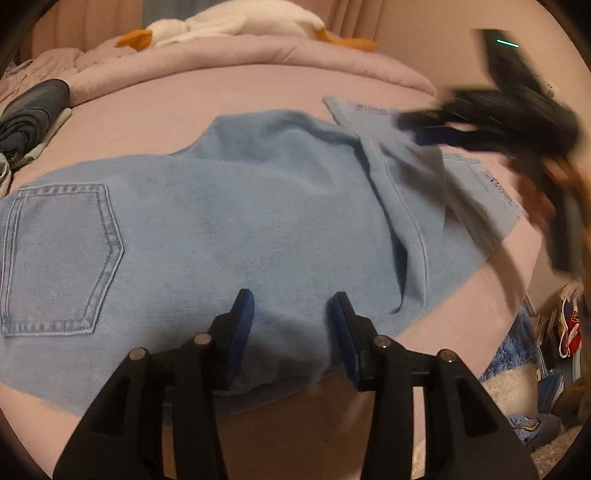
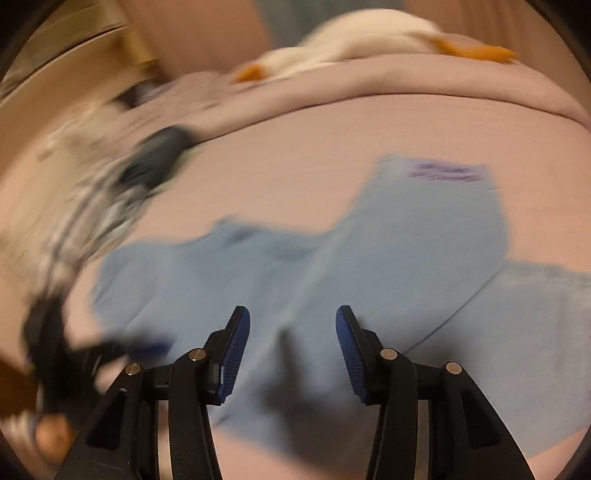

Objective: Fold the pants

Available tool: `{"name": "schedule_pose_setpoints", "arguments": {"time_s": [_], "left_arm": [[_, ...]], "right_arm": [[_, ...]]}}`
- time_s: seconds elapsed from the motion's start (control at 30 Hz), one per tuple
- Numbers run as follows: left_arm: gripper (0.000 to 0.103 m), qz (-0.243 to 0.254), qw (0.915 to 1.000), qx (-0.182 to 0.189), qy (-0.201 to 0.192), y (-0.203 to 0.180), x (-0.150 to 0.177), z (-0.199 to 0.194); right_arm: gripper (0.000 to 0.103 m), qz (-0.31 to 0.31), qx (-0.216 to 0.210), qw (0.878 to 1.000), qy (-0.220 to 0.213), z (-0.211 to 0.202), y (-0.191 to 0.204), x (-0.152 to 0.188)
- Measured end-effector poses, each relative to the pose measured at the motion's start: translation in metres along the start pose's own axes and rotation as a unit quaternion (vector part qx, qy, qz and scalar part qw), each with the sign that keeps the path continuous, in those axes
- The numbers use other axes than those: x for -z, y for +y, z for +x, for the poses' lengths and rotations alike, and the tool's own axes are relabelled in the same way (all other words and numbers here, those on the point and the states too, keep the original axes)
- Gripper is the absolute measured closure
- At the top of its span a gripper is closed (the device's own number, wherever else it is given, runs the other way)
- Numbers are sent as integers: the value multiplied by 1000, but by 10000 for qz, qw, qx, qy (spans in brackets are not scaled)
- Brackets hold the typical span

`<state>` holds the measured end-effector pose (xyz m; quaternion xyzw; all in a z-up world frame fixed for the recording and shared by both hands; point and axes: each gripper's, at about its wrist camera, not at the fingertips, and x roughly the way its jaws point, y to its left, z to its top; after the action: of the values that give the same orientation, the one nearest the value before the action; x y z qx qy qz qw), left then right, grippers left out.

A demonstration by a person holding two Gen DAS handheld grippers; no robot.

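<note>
Light blue jeans [image 1: 229, 221] lie folded lengthwise on the pink bed sheet [image 1: 147, 110], back pocket [image 1: 59, 258] at the left, leg ends with dark print [image 1: 498, 188] at the right. My left gripper [image 1: 291, 302] hovers open over the near edge of the denim, nothing between its blue pads. The right gripper [image 1: 428, 129], blurred, hangs above the leg ends at the right. In the right wrist view the jeans [image 2: 369, 266] spread blurred below my right gripper [image 2: 291, 321], which is open and empty; the left gripper [image 2: 147, 347] shows blurred at lower left.
A pink duvet [image 1: 258, 55] is bunched along the far side with a white and orange plush [image 1: 229, 22] on it. Dark folded clothes [image 1: 33, 114] sit at the far left. Beyond the bed's right edge lie a blue fluffy rug [image 1: 513, 369] and bags.
</note>
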<state>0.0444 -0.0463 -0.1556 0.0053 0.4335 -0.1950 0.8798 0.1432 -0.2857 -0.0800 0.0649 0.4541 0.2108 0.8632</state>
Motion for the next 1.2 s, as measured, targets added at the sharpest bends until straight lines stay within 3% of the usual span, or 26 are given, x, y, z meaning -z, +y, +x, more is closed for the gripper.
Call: {"name": "schedule_pose_setpoints", "arguments": {"time_s": [0.13,0.33,0.37,0.43,0.47,0.6,0.67,0.73,0.8,0.93,1.13,1.2], "left_arm": [[59,-101,9999,104,35,4,-2,1],[57,-120,9999,71,7,0,-1,1],[56,-145,9998,98,11,-1,-2,1],[54,-173,9998,134,26,-2,-4,2],[54,-169,9998,128,30,-2,-4,2],[54,-86,9999,110,47,-3,-7,4],[54,-88,9999,124,78,-1,-10,6],[53,-115,9998,158,104,1,-13,7],[53,-114,9997,179,105,1,-13,7],[52,-148,9996,191,126,2,-16,11],[52,-13,9997,107,202,0,-21,14],[52,8,9997,59,256,-2,-23,15]], "right_arm": [[54,646,527,9962,263,45,-26,-53],[54,713,1481,9829,831,115,-16,-97],[58,569,1678,9811,780,117,-9,-99],[89,157,1906,9786,755,121,4,-99],[95,-2,1937,9783,739,121,7,-97],[97,350,1672,9849,297,86,-3,-86],[97,606,1197,9907,-236,42,-9,-75],[97,805,965,9888,-809,-11,-18,-60],[97,1092,702,9815,-1410,-69,-31,-33],[97,1729,636,9622,-2006,-136,-68,37],[97,3053,640,9326,-1816,-111,-120,134],[92,3531,258,9185,-1760,-100,-134,154]]}}
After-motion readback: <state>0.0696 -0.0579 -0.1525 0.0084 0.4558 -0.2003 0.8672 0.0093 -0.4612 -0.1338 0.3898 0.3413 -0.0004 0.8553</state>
